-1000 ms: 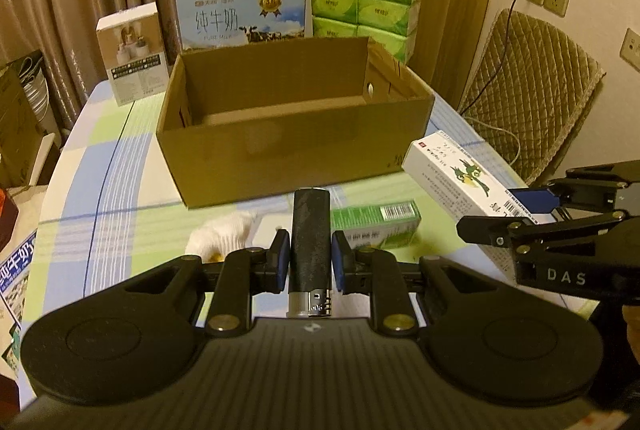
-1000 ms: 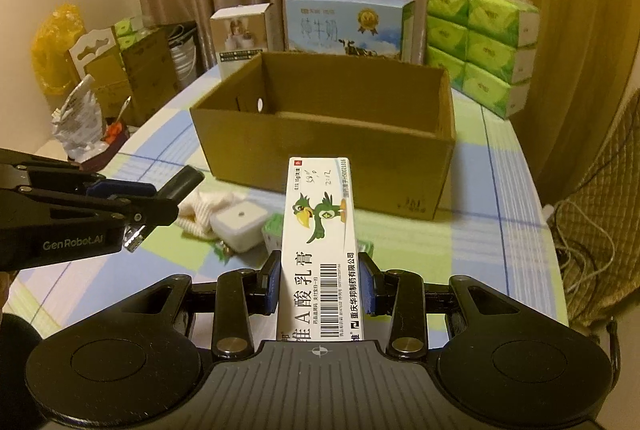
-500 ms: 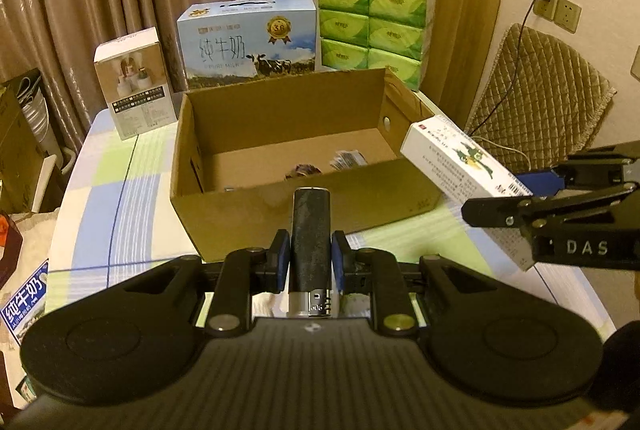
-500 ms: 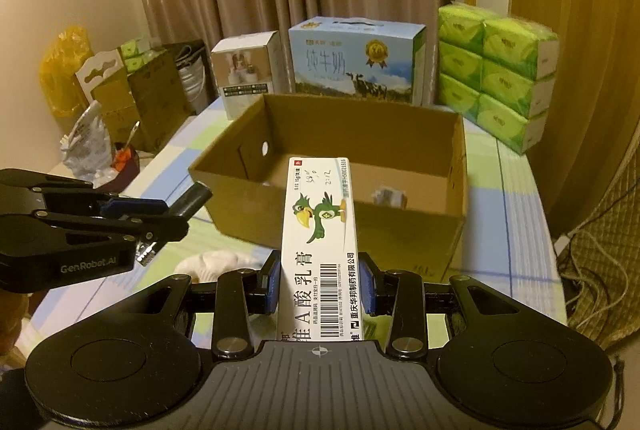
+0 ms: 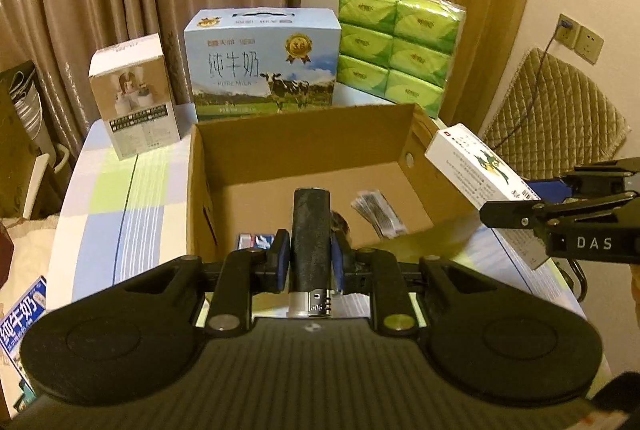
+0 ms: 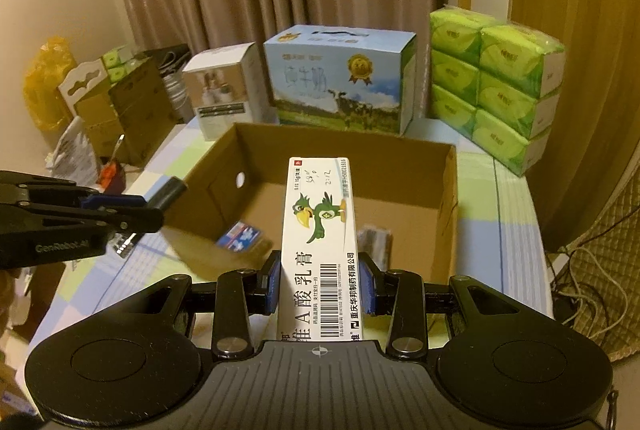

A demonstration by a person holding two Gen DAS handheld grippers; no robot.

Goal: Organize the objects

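Mid-carry — left claw (image 5: 309, 262) clamped on black lighter (image 5: 310, 230), right claw (image 6: 320, 286) on white ointment box (image 6: 322, 230), both above cardboard box (image 5: 304, 150) at frame centre. Next, probably: lower, then release inside.

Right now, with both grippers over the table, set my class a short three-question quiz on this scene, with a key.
1. True or false: the left gripper is shut on a black lighter.
2. What does the right gripper hold? A) a white ointment box B) a green tissue pack C) a milk carton
3. Fill in: behind the open cardboard box stands a blue ____ carton printed with a cow.

Key: 1 true; 2 A; 3 milk.
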